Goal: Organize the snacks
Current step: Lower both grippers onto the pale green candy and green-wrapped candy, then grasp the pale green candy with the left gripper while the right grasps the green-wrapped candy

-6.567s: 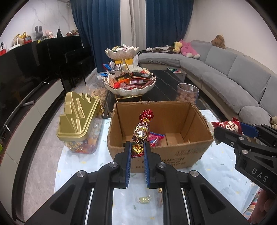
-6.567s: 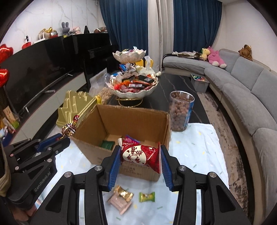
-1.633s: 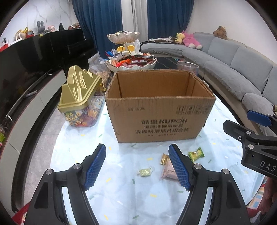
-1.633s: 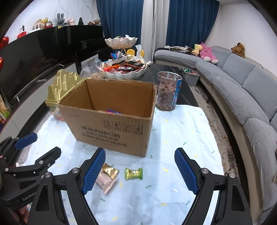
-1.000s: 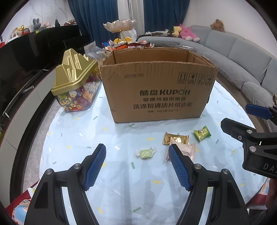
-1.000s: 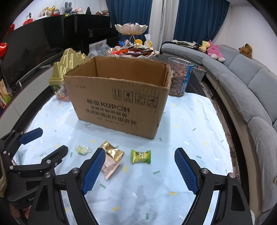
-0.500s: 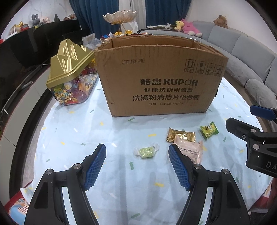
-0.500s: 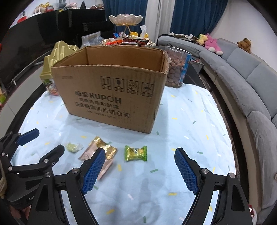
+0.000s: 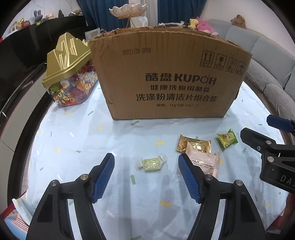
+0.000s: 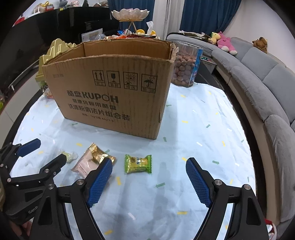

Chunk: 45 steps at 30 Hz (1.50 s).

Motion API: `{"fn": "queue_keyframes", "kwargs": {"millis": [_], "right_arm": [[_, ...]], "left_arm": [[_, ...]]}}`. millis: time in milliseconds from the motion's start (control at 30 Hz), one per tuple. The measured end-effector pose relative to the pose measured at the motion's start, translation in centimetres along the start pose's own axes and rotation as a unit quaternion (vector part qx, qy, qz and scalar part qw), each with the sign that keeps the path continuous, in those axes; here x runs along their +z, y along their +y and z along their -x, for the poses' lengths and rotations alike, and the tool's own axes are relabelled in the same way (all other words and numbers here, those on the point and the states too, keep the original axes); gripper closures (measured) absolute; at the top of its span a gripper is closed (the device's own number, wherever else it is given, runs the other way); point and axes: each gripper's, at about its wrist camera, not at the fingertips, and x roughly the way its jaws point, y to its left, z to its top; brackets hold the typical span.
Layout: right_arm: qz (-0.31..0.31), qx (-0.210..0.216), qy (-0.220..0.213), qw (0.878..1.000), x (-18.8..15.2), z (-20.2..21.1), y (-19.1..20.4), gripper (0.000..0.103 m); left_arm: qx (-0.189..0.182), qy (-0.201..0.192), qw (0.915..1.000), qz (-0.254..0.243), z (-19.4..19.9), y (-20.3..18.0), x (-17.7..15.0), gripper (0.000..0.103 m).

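A brown cardboard box (image 9: 169, 73) stands open on the light blue cloth (image 9: 73, 144); it also shows in the right wrist view (image 10: 110, 88). Loose snacks lie in front of it. My left gripper (image 9: 146, 177) is open and empty, low over a pale green twist-wrapped candy (image 9: 151, 163) that lies between its fingers. A pink packet (image 9: 204, 163) and a gold packet (image 9: 193, 145) lie by its right finger. My right gripper (image 10: 148, 181) is open and empty, with a green packet (image 10: 138, 163) just ahead between its fingers.
A gold-lidded clear jar of sweets (image 9: 68, 73) stands left of the box. A clear tub of brown balls (image 10: 186, 66) stands behind its right corner. A tiered dish of snacks (image 10: 130, 14) is behind. A grey sofa (image 10: 267, 88) curves along the right.
Both grippers dropped their snacks into the box, opened, and came down toward the cloth. They now sit lower and closer to the loose snacks than half a second ago.
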Motion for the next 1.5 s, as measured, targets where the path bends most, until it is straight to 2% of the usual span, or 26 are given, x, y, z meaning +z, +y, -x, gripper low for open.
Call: {"fn": "queue_keyframes", "kwargs": {"millis": [300,500,567,700,867,1033,1167,1233,1333,1500], "right_arm": [[0.012,0.004,0.004,1.000,0.1,-2.0,0.3,0.020],[0.014,0.008,0.010,1.000,0.2,-3.4,0.7,0.020],[0.015,0.008,0.013,1.000,0.1,-3.8,0.8,0.020],[0.014,0.009,0.021,1.000,0.2,-4.7,0.9,0.020],[0.012,0.012,0.026,1.000,0.0,-5.4,0.8,0.022],[0.008,0.023,0.045,0.999,-0.1,-6.9,0.3,0.044],[0.000,0.033,0.051,0.998,-0.3,-7.1,0.0,0.053],[0.004,0.038,0.049,0.998,-0.3,-7.0,0.1,0.064],[0.014,0.035,0.046,0.998,-0.4,-6.7,0.4,0.070],[0.014,0.033,0.043,0.998,-0.6,-6.1,0.5,0.071]], "left_arm": [[0.001,0.016,0.9998,0.012,-1.9,0.0,-0.3,0.042],[-0.005,0.023,0.9996,0.016,-3.0,0.1,-0.6,0.045],[-0.006,0.026,0.9995,0.015,-3.3,0.2,-0.7,0.048],[-0.013,0.037,0.9991,0.016,-4.0,0.1,-1.0,0.063],[-0.017,0.037,0.9990,0.018,-4.5,0.3,-1.0,0.064],[-0.021,0.035,0.9990,0.017,-4.6,0.3,-0.7,0.069],[-0.024,0.034,0.9990,0.016,-4.5,0.2,-0.8,0.071],[-0.024,0.033,0.9990,0.016,-4.4,0.1,-0.8,0.072],[-0.025,0.032,0.9990,0.015,-4.4,0.1,-0.8,0.072],[-0.025,0.026,0.9993,0.010,-3.9,0.0,-0.7,0.072]]}}
